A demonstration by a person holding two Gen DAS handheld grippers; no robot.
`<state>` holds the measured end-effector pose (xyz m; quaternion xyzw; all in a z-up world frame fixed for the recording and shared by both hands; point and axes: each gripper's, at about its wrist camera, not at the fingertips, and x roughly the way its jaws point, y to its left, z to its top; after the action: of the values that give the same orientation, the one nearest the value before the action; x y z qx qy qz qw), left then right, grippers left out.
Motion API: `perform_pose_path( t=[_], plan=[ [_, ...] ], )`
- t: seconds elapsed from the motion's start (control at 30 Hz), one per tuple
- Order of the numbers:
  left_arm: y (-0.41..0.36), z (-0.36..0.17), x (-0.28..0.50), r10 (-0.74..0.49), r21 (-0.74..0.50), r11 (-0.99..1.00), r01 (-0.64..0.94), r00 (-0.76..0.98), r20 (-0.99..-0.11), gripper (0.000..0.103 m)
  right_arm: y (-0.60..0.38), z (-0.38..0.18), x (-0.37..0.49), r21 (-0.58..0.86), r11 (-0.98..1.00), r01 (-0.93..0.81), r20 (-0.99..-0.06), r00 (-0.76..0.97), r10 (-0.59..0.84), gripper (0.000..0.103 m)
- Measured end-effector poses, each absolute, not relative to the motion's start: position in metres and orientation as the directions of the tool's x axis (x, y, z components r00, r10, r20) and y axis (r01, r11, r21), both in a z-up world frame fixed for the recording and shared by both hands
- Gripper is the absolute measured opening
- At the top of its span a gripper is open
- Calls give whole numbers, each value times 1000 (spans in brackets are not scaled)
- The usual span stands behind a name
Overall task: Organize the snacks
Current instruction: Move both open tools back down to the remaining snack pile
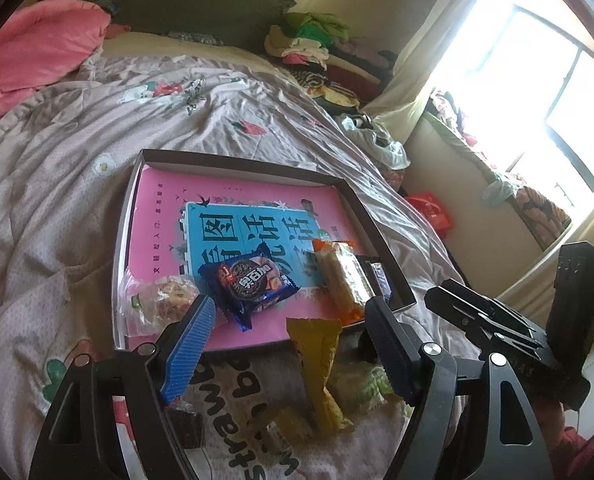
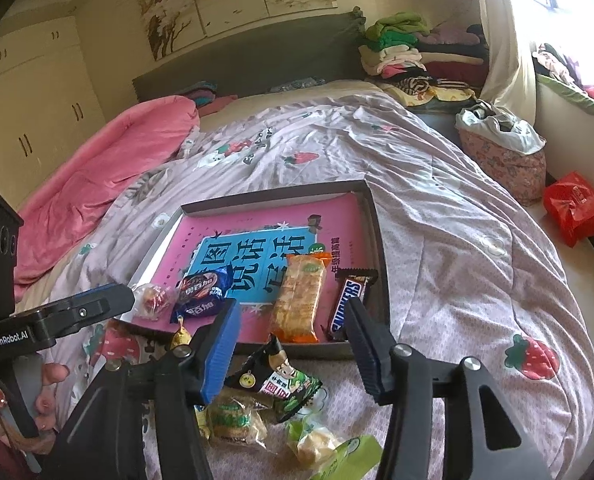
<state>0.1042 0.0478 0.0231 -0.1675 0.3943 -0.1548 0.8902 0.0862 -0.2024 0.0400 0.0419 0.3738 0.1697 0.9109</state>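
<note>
On the bed, the shallow box point(image 2: 379, 240) already holds four snacks, while loose packets point(image 2: 281, 384) lie just before its near edge. Both tongs, left point(image 1: 293, 332) and right point(image 2: 293, 340), gape wide, empty. Light, crinkly, crushable: I'd pinch a packet across its sealed end.

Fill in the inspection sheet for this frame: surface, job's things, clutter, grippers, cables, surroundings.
Surface: rumpled strawberry-print quilt on a bed.
Job's things: shallow tray holds the Oreo pack, orange cracker pack, Snickers bar and a clear-wrapped sweet; more snacks, such as the green-black packet, lie loose on the quilt in front.
Clutter: folded clothes pile.
Grippers: left gripper and right gripper open, empty.
Cables: nothing seen.
Surroundings: window, wardrobe.
</note>
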Motion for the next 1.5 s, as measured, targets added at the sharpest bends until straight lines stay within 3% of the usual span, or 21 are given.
perform_pose_path(
  t=[1.5],
  plan=[
    [22, -10, 97, -455, -438, 884, 162, 506, -733, 78, -188, 13, 63, 112, 930, -349, -731, 605, 315, 60]
  ],
)
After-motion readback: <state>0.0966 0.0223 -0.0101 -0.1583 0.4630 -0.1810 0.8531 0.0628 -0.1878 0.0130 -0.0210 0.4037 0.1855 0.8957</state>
